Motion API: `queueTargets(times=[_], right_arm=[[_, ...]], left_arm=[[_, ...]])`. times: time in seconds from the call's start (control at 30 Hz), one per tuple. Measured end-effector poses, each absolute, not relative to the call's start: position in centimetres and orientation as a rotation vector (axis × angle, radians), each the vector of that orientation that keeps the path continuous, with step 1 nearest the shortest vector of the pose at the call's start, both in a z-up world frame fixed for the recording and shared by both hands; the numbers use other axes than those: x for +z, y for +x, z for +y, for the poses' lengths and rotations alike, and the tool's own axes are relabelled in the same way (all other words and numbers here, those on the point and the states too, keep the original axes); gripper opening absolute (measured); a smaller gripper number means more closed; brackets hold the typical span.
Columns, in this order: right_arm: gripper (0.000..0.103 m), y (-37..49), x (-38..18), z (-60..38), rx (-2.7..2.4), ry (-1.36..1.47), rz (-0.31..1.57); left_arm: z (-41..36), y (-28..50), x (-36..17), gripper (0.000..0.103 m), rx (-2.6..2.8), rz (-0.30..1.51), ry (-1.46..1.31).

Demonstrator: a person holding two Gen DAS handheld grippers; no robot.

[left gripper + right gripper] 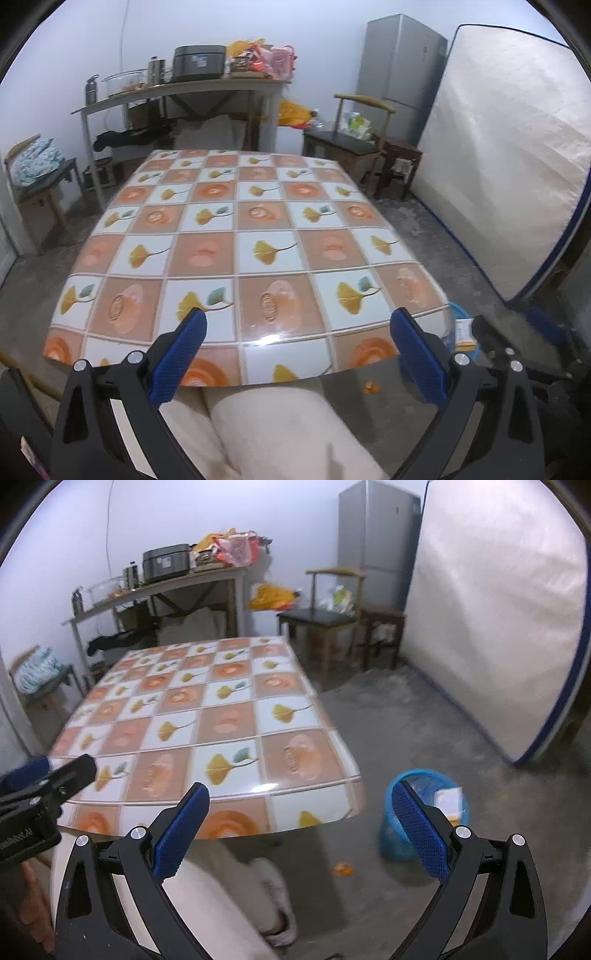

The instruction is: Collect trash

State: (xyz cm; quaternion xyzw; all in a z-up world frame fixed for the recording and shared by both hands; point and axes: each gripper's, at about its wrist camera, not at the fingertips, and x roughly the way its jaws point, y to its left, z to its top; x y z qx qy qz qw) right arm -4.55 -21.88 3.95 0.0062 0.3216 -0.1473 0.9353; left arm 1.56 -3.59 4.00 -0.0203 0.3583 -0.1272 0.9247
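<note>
Plain white walls point(221, 22) enclose a rough grey concrete floor point(424, 723). A surface under an orange-and-white tiled-pattern cloth point(236, 236) fills the middle. At the far wall stands a cluttered grey side table point(177, 90); right of it are a dark wooden chair point(347, 142), a grey refrigerator point(402, 70) and an upright white mattress point(509, 147).

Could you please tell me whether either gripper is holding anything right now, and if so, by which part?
Nothing is held. The left gripper and the right gripper both have their jaws spread wide with nothing between them.
</note>
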Motion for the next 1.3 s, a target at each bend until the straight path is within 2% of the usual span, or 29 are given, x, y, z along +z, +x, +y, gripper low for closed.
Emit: queueTargets(times=[0.23,0.8,1.3], right_arm=[[0.095,-6.0,3.3,-20.6,-0.355,-0.047,0.618],[0.095,-6.9,1.8,-21.7,-0.404,-0.019,0.729],[0.095,-7.4,1.6,-23.4,-0.438,0.027,0.755]], left_arm=[[-2.3,1.1,4.0,0.097,-0.202,0.726,-0.041],[-4.7,-1.0,2.7,0.097,-0.291,0.77,0.037],[-6.7,-0.5,1.7,0.097,-0.326,0.796,0.084]])
